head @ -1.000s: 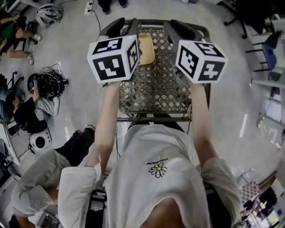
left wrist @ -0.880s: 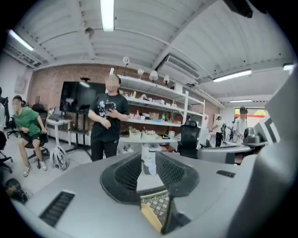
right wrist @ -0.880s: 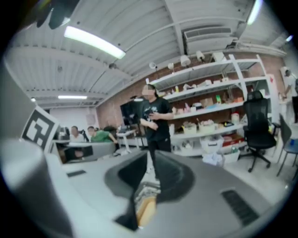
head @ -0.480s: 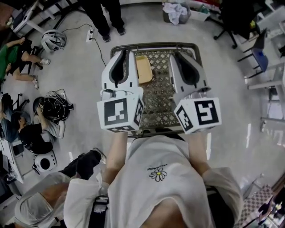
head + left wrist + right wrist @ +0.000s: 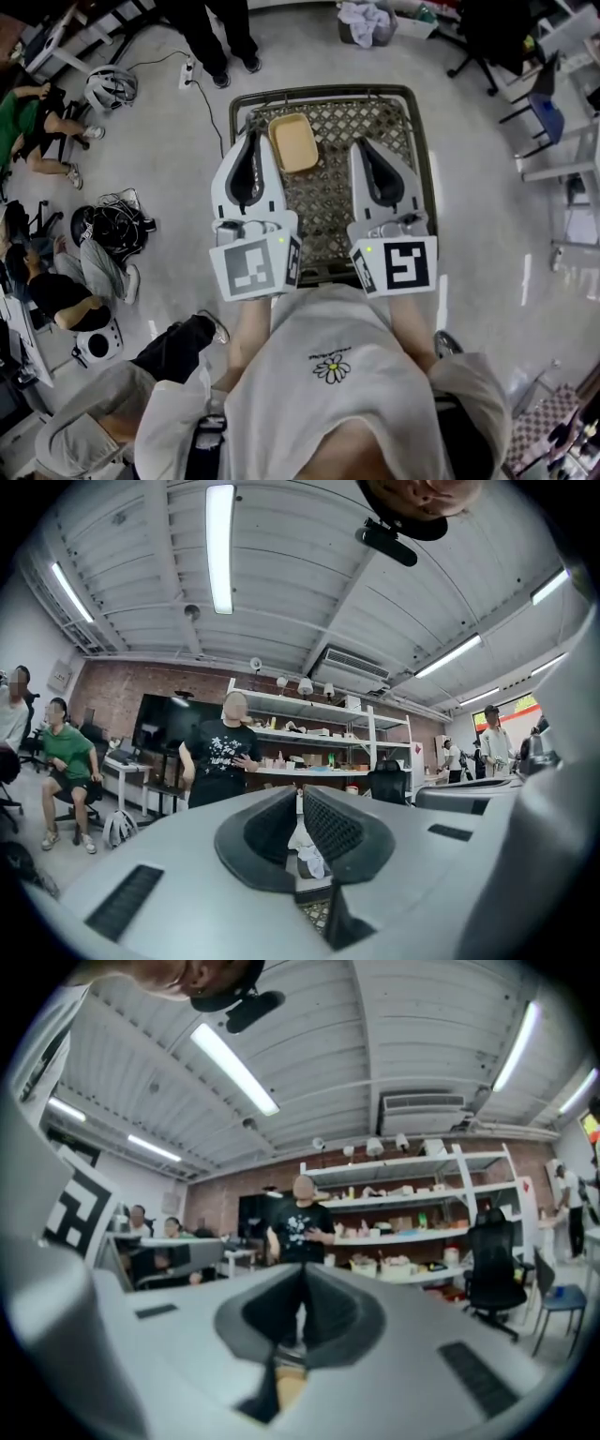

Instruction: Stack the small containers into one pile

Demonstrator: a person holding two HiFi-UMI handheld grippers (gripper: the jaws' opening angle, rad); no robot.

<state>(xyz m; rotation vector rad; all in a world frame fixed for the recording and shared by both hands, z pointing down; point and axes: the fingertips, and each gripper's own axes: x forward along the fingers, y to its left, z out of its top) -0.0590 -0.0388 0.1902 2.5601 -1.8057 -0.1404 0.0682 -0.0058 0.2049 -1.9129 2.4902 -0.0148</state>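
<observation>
Left gripper (image 5: pixel 251 141) level above the mesh cart (image 5: pixel 328 202), jaws just closed to a slit, nothing between | right gripper (image 5: pixel 367 150) alongside, jaws just closed together, empty | tan container (image 5: pixel 293 142) on my cart's far end, between both tips, nearer the left | person (image 5: pixel 220 28) standing beyond

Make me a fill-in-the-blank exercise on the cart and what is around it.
1. On the cart lies just ____ tan container.
2. The container lies toward the cart's ____ edge, away from the camera wearer.
3. Nothing is inside the container: it is ____.
4. The person standing beyond the cart wears a ____ T-shirt.

Missing words: one; far; empty; black.
</observation>
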